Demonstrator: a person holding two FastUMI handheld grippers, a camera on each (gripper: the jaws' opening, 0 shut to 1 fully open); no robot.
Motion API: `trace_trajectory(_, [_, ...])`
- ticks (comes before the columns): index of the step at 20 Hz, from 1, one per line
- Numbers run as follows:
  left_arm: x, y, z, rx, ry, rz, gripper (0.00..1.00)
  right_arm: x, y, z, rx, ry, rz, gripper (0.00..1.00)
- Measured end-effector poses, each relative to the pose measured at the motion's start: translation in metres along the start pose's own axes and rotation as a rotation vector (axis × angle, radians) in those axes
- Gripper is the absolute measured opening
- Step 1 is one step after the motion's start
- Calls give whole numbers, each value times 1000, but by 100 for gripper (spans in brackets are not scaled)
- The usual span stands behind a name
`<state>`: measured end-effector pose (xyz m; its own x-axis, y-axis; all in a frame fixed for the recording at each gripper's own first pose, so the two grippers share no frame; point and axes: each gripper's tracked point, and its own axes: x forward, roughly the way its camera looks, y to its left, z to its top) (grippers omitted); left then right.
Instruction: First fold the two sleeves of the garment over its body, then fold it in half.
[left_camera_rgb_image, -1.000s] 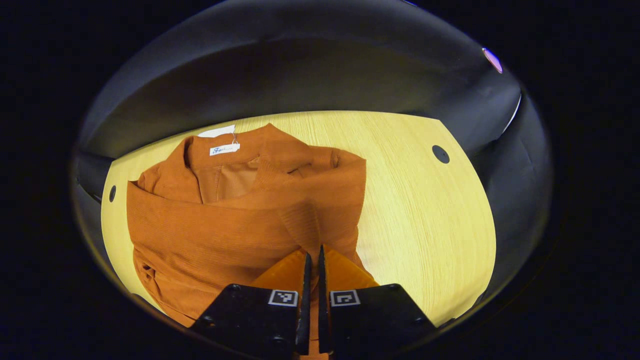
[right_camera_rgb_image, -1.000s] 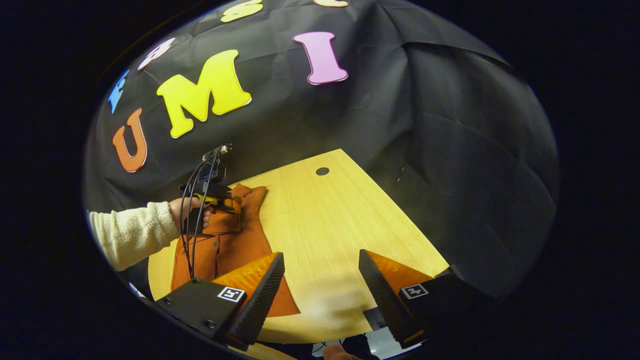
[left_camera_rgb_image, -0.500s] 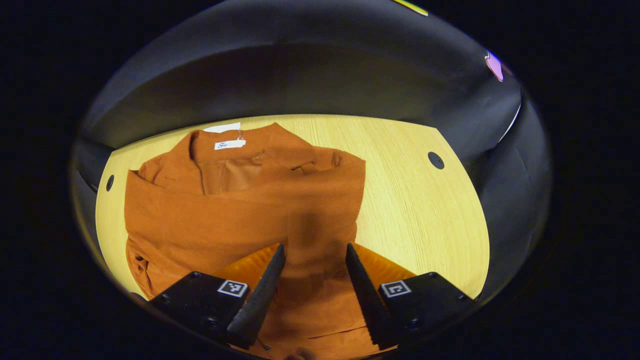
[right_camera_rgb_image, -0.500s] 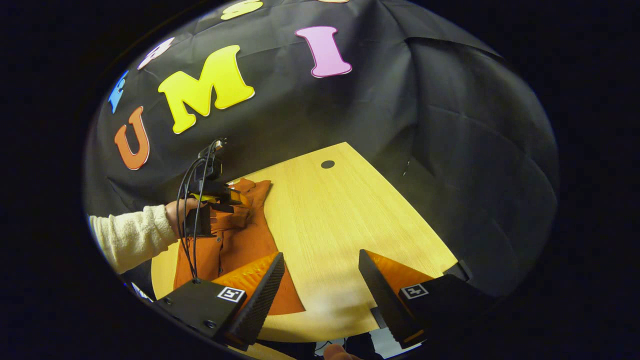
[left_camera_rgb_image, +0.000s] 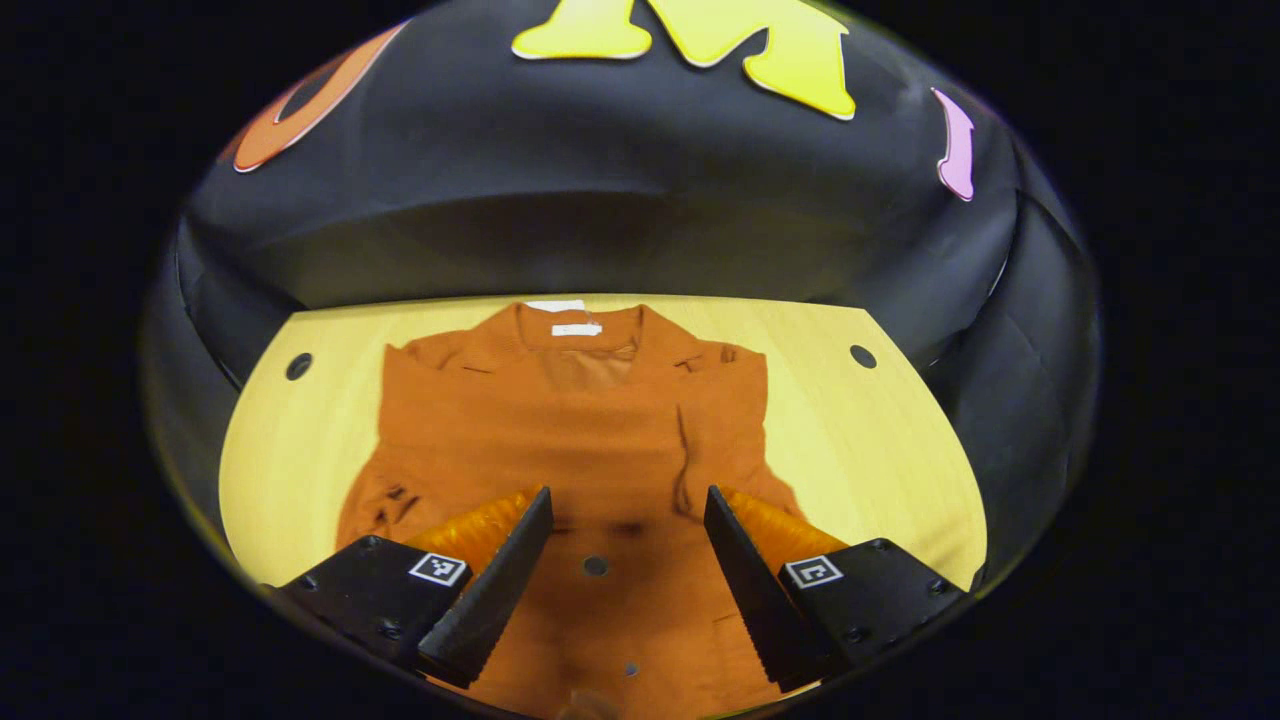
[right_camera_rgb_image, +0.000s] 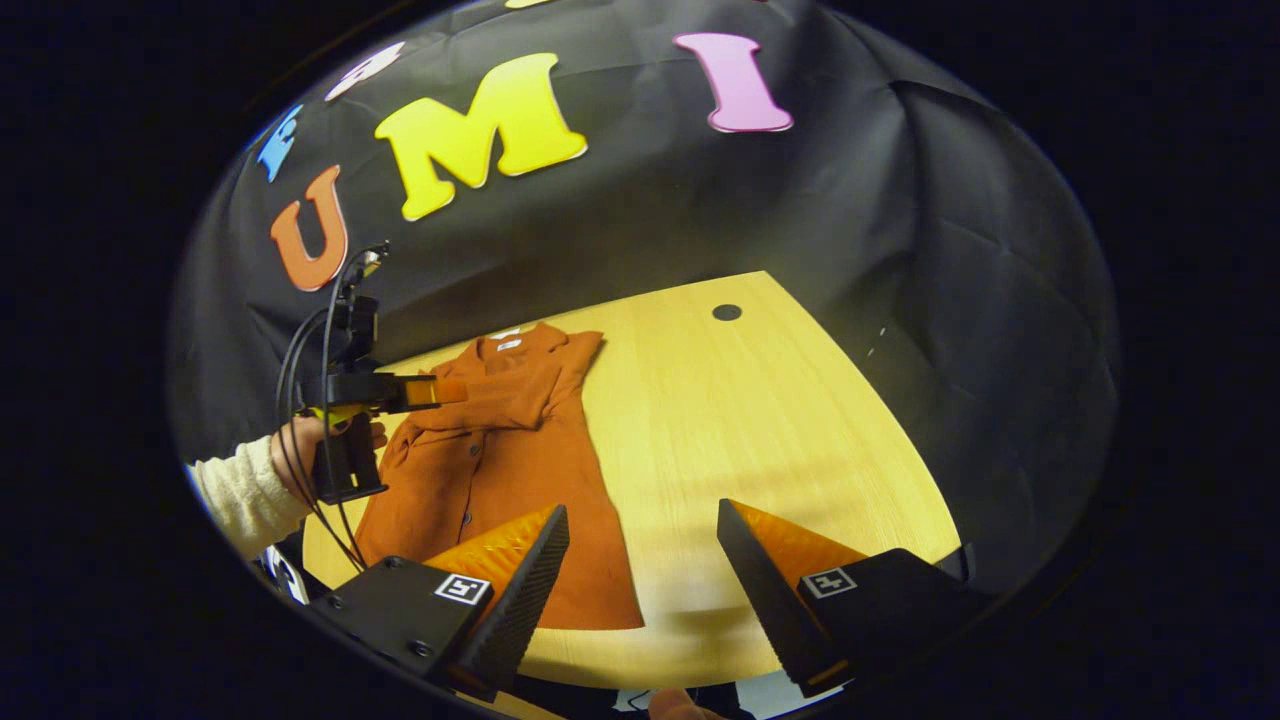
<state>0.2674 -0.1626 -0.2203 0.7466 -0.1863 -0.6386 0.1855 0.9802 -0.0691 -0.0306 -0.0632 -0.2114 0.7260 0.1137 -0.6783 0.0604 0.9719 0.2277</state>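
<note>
Here, in the left gripper view, the left gripper (left_camera_rgb_image: 620, 570) hangs with its jaws spread and nothing between them, above the lower part of the one garment (left_camera_rgb_image: 580, 440), a rust-coloured button-front piece lying collar-away on the pale wooden table (left_camera_rgb_image: 880, 440). Both sleeves appear folded across the body, one band running from nine o'clock towards the centre, with a crease near three o'clock; a white collar label (left_camera_rgb_image: 575, 329) sits at twelve o'clock of the cloth. Two dark table holes show, one at ten o'clock (left_camera_rgb_image: 298, 366) and one at two o'clock (left_camera_rgb_image: 862, 355). In the right gripper view, the right gripper (right_camera_rgb_image: 640, 570) is likewise released, hovering over bare table at the garment's right, with the hem corner at about seven o'clock. The left gripper, held by a hand (right_camera_rgb_image: 300, 445) in a cream sleeve (right_camera_rgb_image: 240, 495), sits at nine o'clock over the garment. Judging by this, the halving fold is next: each gripper would do well to pinch one hem corner through all layers, lift together and level, carry the hem towards the collar without dragging the sleeves loose, and lay it edge to edge. One garment, two grippers, one hand counted.
</note>
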Motion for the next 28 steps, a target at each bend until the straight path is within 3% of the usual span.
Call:
trace_trajectory(4, [-47, 54, -49, 29, -4, 83, 99, 25, 31, -25, -79, 75, 75, 97])
trace_trajectory(8, [-84, 101, -105, -16, 12, 137, 99, 44, 58, -71, -164, 191, 133, 97])
trace_trajectory(12, [-105, 147, -153, -35, 45, 232, 99, 56, 68, -97, -241, 247, 150, 93])
trace_trajectory(13, [-109, 158, -164, -43, 60, 249, 99, 57, 68, -104, -246, 264, 153, 97])
trace_trajectory(18, [-128, 205, -211, -144, 195, 263, 99, 65, 44, -137, -193, 381, 120, 97])
trace_trajectory(20, [-131, 215, -219, -170, 250, 237, 99, 65, 32, -150, -141, 452, 124, 97])
trace_trajectory(24, [-132, 193, -233, -203, 408, 20, 99, 63, 13, -171, -19, 593, 185, 97])
trace_trajectory(26, [-140, 190, -234, -189, 470, -25, 99, 66, 3, -173, 29, 629, 200, 93])
trace_trajectory(27, [-124, 206, -215, -183, 491, -63, 98, 69, -3, -173, 40, 640, 196, 97])
trace_trajectory(28, [-124, 214, -227, -185, 522, -96, 95, 72, -7, -174, 57, 658, 198, 97])
